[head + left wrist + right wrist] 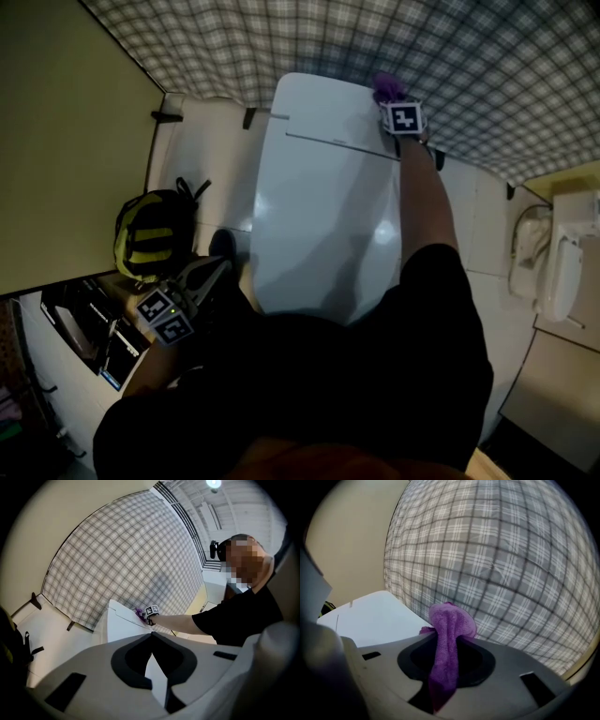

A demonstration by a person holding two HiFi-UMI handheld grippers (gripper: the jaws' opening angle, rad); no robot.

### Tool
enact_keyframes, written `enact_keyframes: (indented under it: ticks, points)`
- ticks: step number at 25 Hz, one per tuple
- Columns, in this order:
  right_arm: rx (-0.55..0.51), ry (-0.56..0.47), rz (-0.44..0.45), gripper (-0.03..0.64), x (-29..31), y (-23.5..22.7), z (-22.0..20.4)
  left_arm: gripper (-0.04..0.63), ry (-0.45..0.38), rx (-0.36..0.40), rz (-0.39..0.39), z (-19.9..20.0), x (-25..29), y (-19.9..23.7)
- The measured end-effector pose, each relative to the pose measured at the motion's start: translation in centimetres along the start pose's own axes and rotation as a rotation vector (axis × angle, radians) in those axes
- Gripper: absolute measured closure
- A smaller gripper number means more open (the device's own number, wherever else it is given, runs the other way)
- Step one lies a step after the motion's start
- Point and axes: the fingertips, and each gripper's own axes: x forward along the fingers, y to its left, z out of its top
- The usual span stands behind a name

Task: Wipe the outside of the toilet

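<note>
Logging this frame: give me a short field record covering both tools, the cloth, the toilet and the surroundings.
right tool: shut on purple cloth, at the far right corner of the tank
left tool: shut, empty, held low at the toilet's left
toilet: white, lid down
floor: yellow-black backpack left of toilet
wall: grey plaid behind tank

White toilet, lid down; purple cloth bunched on tank top, far right corner.

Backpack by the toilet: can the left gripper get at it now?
Probably yes: the left gripper, jaws together and empty, hangs right beside the backpack with nothing between them.
</note>
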Motion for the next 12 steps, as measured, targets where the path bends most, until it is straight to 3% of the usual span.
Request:
enact_keyframes:
  ticks: [4,7,12]
  points:
    - [0.008,0.027,0.096,0.515,-1.3,2.3,-1.1,0.595,-0.009,0.019,0.003,0.0,-0.1,-0.4]
    - [-0.007,0.088,0.052,0.517,-3.7,2.7,-4.3,0.595,-0.016,0.041,-0.005,-0.2,-0.4,-1.2]
    - [-0.054,0.046,0.021,0.517,-8.5,4.7,-7.5,0.595,-0.015,0.082,-0.028,-1.1,-1.4,-2.7]
